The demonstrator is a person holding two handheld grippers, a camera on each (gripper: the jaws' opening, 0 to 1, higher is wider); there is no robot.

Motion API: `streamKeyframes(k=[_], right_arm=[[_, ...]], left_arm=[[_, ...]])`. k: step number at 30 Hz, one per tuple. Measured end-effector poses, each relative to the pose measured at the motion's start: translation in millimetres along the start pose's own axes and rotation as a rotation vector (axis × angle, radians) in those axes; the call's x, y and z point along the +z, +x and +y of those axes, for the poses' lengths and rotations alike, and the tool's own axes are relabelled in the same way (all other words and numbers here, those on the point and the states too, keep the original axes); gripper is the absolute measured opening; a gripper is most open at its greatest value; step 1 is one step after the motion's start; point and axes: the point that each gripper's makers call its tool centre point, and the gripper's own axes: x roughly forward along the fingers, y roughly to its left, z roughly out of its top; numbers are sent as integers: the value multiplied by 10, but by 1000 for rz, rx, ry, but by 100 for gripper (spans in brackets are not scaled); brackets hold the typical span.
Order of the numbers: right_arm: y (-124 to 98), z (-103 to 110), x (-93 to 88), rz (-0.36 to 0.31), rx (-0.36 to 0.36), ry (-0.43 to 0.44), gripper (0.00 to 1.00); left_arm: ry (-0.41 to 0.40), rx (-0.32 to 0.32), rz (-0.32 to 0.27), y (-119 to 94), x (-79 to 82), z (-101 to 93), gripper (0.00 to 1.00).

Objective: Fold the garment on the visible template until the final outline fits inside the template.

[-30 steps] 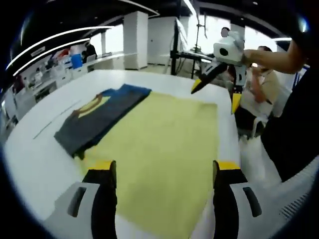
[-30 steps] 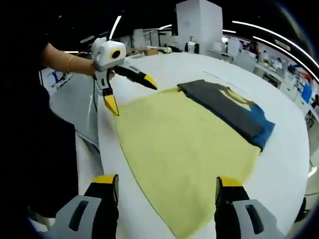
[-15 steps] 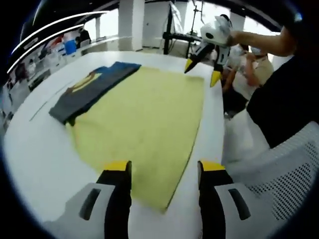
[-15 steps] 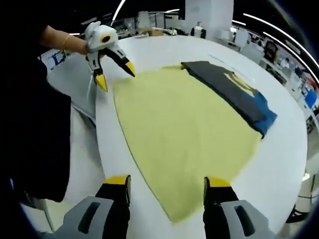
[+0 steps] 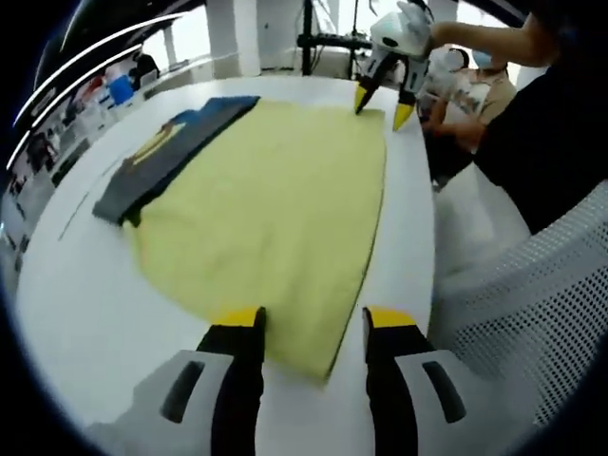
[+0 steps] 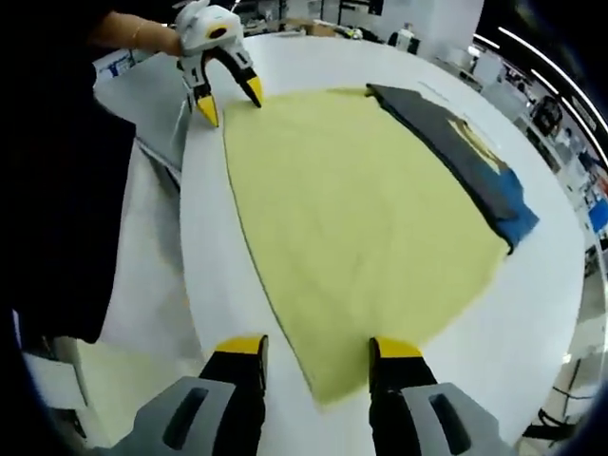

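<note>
The yellow template [image 5: 275, 199] lay flat along the table's [image 5: 76, 313] near edge, and the folded garment [image 5: 166, 152] rested at its far edge, partly hanging over onto bare table. The left gripper [image 5: 312, 321] straddled one near corner of the template, jaws spread, nothing held; the right gripper [image 6: 315, 350] did likewise at the other corner. The likely trouble: closing there would pinch the template rather than the garment, dragging it and shifting the garment further outside the outline.
</note>
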Motion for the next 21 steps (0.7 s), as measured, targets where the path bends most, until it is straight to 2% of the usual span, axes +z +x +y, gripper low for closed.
streamKeyframes(k=[1, 4, 8, 12, 15, 17, 21], right_arm=[[-2, -22, 15, -15, -7, 22, 37], [5, -45, 17, -25, -12, 17, 30], [15, -107, 44, -28, -29, 25, 27], [24, -114, 64, -32, -25, 21, 21], [30, -116, 73, -33, -23, 32, 15], [40, -130, 76, -38, -26, 38, 7], [51, -206, 78, -43, -38, 81, 0]], left_arm=[[-7, 1, 9, -1, -10, 1, 37], [0, 22, 2, -8, 4, 36, 39], [-23, 35, 4, -17, 4, 72, 30], [-5, 56, 11, -16, 15, 96, 29], [-10, 59, 22, -8, 17, 101, 16], [-35, 54, 26, 7, 14, 99, 6], [-48, 58, 21, 13, 29, 125, 4]])
